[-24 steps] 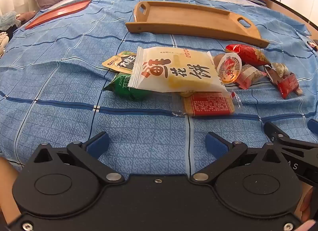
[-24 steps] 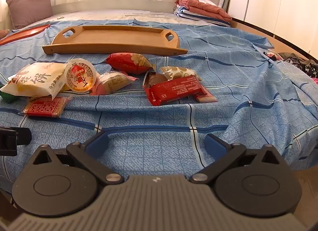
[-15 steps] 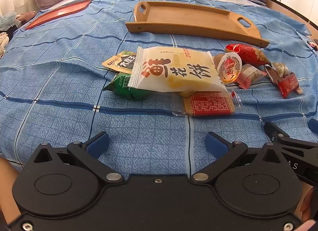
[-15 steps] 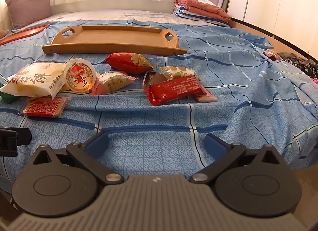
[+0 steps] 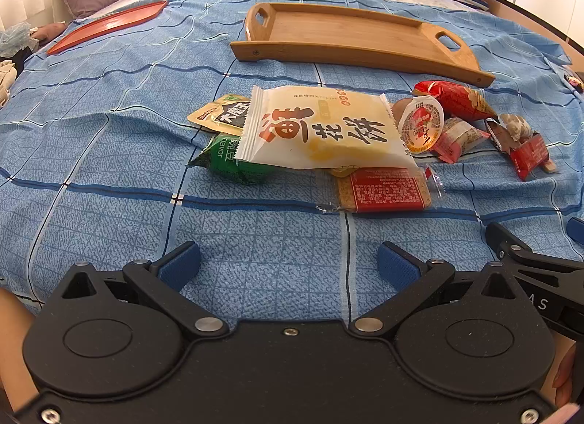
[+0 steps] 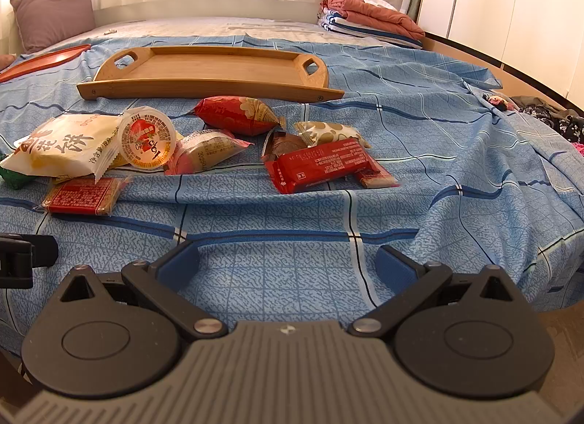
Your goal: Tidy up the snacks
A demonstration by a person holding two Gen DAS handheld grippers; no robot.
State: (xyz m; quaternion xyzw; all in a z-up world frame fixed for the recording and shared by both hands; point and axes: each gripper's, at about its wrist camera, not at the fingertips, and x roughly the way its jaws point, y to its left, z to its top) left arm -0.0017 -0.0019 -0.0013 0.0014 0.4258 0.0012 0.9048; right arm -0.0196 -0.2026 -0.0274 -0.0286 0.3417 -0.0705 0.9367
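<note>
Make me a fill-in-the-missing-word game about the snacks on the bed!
1. The wooden tray behind the snacks has ____ snacks in it.
2. The big white packet lies partly on top of a ____ packet.
3. The bedsheet under the snacks is ____ with a grid of lines.
4. Both the left gripper and the right gripper have their jaws ____, holding nothing.

Missing words: no; green; blue; open

Blue checked bed bears snacks, wooden tray.
</note>
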